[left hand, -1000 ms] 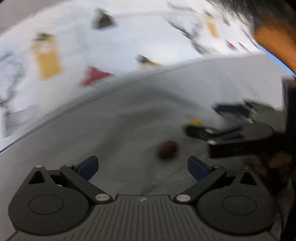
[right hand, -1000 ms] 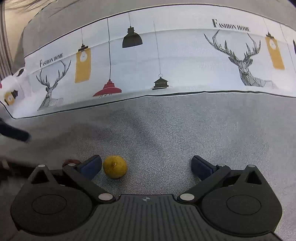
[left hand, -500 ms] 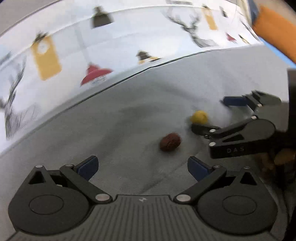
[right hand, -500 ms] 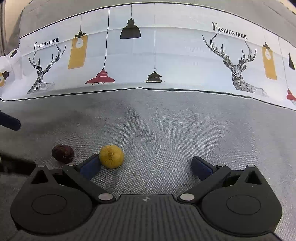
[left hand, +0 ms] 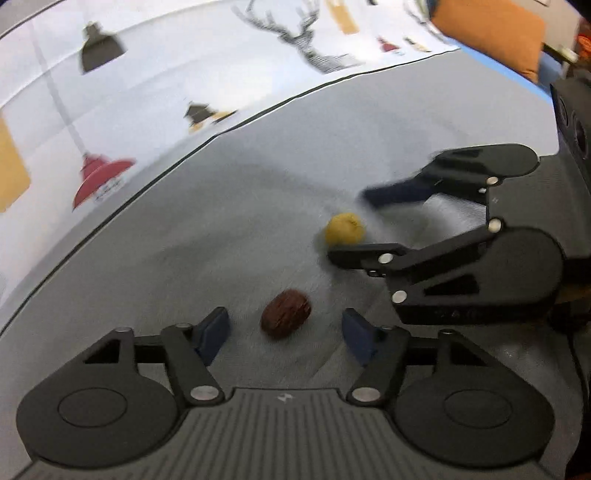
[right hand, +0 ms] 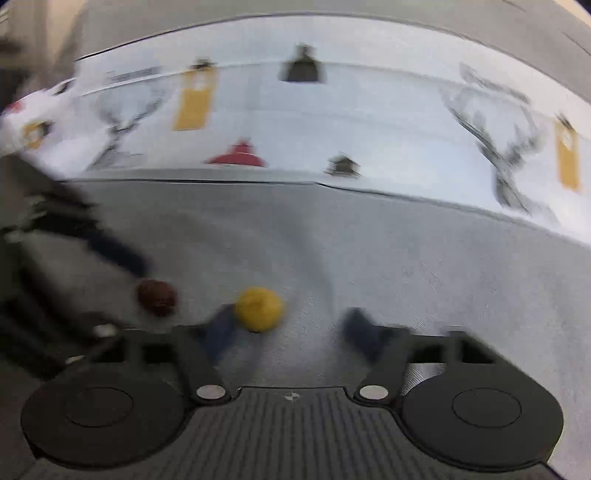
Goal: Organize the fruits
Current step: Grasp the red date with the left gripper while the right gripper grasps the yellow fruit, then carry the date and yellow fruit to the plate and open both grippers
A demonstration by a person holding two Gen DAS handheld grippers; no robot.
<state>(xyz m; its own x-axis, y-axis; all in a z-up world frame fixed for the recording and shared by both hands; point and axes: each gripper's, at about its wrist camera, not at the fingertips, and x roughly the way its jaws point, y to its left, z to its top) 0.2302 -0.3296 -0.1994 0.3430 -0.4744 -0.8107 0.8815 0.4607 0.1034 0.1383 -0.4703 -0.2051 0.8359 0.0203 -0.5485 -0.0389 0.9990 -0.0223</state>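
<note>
A small dark red wrinkled fruit (left hand: 285, 313) lies on the grey cloth between the tips of my open left gripper (left hand: 284, 334). A small yellow fruit (left hand: 344, 229) lies beyond it, between the open fingers of my right gripper (left hand: 354, 225). In the right wrist view the yellow fruit (right hand: 259, 308) sits just ahead of the left pad of my right gripper (right hand: 291, 328), and the red fruit (right hand: 157, 296) lies to its left beside the blurred left gripper (right hand: 122, 291). Neither fruit is gripped.
The grey cloth (left hand: 221, 229) is bordered at the back by a white band printed with lamps and deer (right hand: 295, 122). An orange cushion (left hand: 491, 33) shows at the far right in the left wrist view.
Both grippers have moved forward and their jaws have narrowed somewhat. The red fruit now lies between the left tips, and the yellow fruit sits nearer the middle of the right gripper.
</note>
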